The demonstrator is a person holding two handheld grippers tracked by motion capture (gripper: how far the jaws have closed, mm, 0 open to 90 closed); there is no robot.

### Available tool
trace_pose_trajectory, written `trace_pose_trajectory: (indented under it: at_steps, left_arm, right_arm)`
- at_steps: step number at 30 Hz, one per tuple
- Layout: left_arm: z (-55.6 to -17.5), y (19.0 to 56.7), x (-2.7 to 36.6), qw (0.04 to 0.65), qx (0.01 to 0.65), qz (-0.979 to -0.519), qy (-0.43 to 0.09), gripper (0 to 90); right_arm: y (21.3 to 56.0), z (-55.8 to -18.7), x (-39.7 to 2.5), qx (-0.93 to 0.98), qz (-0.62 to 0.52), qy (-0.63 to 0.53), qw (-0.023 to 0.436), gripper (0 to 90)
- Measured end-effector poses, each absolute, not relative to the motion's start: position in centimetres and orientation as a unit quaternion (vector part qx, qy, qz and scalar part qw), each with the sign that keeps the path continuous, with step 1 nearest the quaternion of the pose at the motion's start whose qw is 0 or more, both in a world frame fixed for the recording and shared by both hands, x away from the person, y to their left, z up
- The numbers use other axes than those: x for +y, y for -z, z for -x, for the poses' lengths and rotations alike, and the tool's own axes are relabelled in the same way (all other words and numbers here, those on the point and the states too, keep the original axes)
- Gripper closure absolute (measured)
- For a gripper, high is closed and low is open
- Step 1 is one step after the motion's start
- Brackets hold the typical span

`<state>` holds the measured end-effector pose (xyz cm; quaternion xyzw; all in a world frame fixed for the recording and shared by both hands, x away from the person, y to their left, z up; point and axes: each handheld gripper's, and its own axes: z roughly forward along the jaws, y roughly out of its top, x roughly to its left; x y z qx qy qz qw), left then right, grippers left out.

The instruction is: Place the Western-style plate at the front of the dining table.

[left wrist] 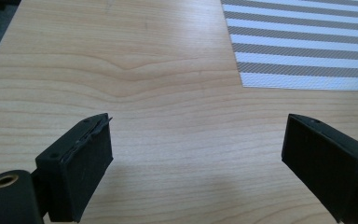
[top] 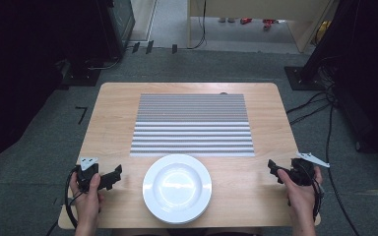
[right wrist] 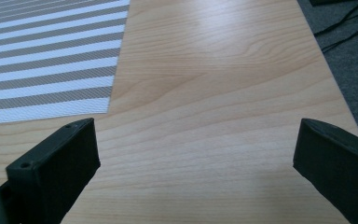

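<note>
High view: plate (top: 177, 188) near edge of table (top: 113, 105), centre, mat (top: 193, 124) just beyond. Left gripper (top: 114, 175) left of plate, right gripper (top: 274, 170) right, both spread wide, empty.

Plate (top: 177, 188) before placemat (top: 193, 125)

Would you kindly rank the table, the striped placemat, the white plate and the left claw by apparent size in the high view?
1. table
2. striped placemat
3. white plate
4. left claw, clearly smallest, though it may sit a little nearer the camera.
</note>
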<state>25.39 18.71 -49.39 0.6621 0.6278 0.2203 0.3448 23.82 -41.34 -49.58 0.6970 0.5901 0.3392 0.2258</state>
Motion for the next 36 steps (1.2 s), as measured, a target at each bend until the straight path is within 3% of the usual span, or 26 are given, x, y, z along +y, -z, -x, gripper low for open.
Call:
trace_pose_trajectory:
  at_steps: [5, 36]
  left_arm:
    - [-25.1, 49.1, 18.2, 0.356, 0.621, -0.666, -0.210, 8.8]
    - [-23.8, 48.1, 15.1, 0.383, 0.573, -0.698, -0.197, 8.9]
  right_arm:
    - [49.1, -23.7, -40.0, 0.597, -0.686, -0.344, 0.234, 4.4]
    - [47.9, -23.4, -35.0, 0.622, -0.649, -0.379, 0.220, 6.4]
